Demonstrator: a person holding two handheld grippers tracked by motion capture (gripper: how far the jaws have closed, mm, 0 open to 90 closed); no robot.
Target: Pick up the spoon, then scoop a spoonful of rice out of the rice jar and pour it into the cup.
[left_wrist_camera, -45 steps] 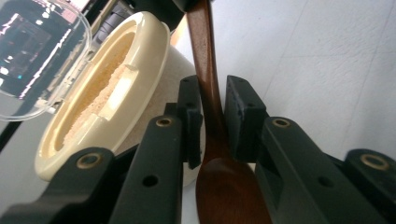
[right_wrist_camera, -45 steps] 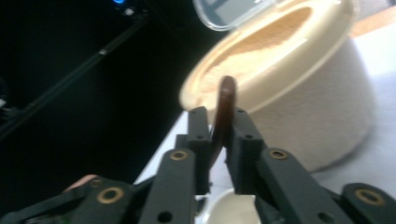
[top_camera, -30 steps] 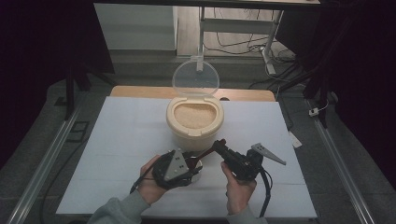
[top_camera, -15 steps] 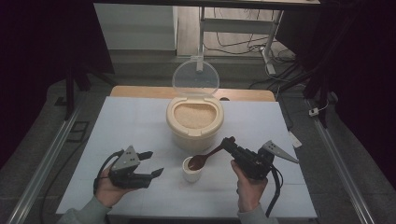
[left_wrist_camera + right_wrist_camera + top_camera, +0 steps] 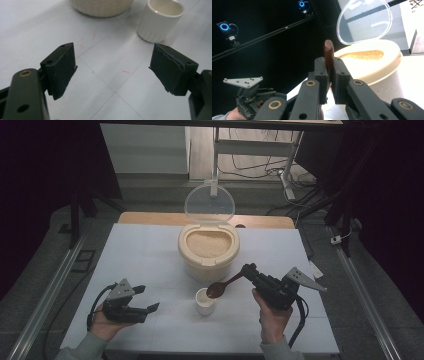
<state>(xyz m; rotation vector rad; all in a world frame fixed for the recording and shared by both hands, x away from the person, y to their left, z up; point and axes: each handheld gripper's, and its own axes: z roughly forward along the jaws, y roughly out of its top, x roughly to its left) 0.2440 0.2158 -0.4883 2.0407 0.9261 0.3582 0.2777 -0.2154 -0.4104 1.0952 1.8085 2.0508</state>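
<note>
One brown spoon (image 5: 223, 286) is pinched by its handle between the jaws of your right gripper (image 5: 249, 271), its bowl hanging over the small white cup (image 5: 205, 301) near the middle of the table (image 5: 145, 255). Just beyond the cup stands the cream rice container (image 5: 208, 251), its clear lid (image 5: 209, 203) raised. Your left gripper (image 5: 146, 299) rests to the left, well apart from the cup, jaws spread wide around nothing.

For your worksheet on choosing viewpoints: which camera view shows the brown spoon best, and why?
The high view: the whole spoon shows, bowl over the small white cup, handle in the right gripper. The right gripper view shows it edge-on between shut jaws. The left gripper view shows the cup.
</note>
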